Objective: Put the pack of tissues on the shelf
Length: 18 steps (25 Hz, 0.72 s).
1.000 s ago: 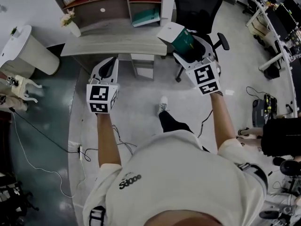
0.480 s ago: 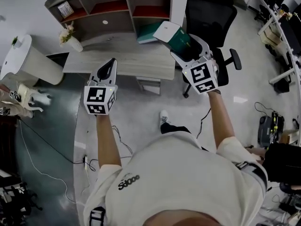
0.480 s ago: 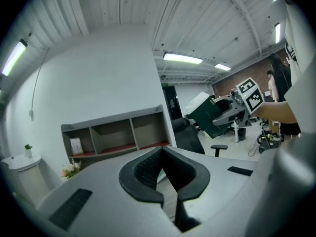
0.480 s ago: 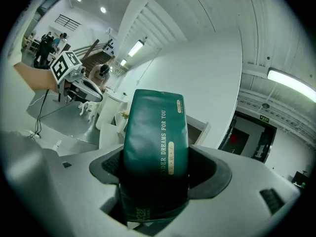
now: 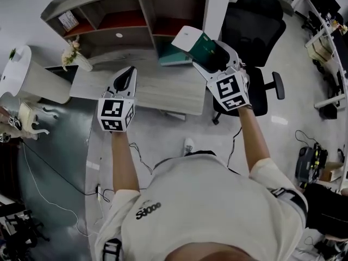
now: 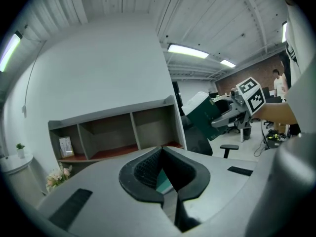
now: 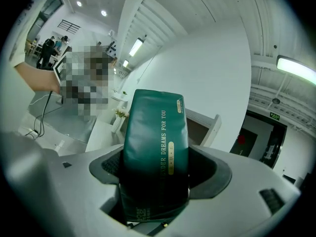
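The pack of tissues [image 5: 205, 45] is dark green with a white end, and my right gripper [image 5: 213, 56] is shut on it in the air, over the desk's right end. In the right gripper view the pack [image 7: 155, 142] stands upright between the jaws of my right gripper [image 7: 155, 168]. The shelf [image 5: 122, 22] with open compartments rises behind the desk [image 5: 147, 88]. My left gripper [image 5: 128, 74] hovers over the desk's middle, shut and holding nothing; in its own view the left gripper [image 6: 162, 152] faces the shelf [image 6: 113, 132], with the pack [image 6: 205, 113] to the right.
A teal pack [image 5: 173, 56] lies at the back of the desk, near the shelf. A white vase of flowers [image 5: 75, 57] stands at the desk's left end. A white round stand [image 5: 24, 72] is at the left, and a black office chair [image 5: 255, 34] at the right.
The person has stepped closer to the desk and shelf. My right gripper has carried the pack towards the shelf, and my left gripper now hangs over the desk.
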### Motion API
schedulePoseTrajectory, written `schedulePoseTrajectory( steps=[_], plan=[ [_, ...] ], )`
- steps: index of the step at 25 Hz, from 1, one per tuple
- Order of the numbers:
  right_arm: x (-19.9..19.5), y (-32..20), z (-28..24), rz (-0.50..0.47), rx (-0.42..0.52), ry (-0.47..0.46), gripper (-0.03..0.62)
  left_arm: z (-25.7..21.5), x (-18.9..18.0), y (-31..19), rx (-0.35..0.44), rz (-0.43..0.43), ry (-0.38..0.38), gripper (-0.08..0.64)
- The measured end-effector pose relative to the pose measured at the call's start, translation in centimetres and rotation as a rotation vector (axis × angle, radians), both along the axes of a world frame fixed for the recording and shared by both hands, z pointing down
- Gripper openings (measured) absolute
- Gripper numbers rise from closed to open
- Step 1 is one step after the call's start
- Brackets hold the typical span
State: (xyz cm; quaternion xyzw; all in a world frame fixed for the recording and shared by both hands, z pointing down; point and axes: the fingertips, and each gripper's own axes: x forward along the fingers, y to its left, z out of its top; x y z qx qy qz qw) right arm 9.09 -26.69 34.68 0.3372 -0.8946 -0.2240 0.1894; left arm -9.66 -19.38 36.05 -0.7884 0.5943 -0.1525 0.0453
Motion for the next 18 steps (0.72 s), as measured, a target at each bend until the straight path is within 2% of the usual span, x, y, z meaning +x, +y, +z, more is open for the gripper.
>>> schedulePoseTrajectory(
  steps=[5, 10, 18],
  plan=[
    [-2.5, -3.1, 1.8, -0.031, -0.034, 0.019, 0.359, 1.1, -1.0, -3.2, -0.026, 0.001, -0.007, 0.018],
    [-6.4, -6.3, 3.0, -0.015, -0.023, 0.064, 0.359, 2.4, -4.6, -6.4, -0.042, 0.014, 0.010, 0.018],
    [-12.8, -13.6, 5.1, 0.092, 0.034, 0.250, 0.359, 2.5, -12.2, -13.0, -0.039, 0.107, 0.012, 0.018]
  ],
)
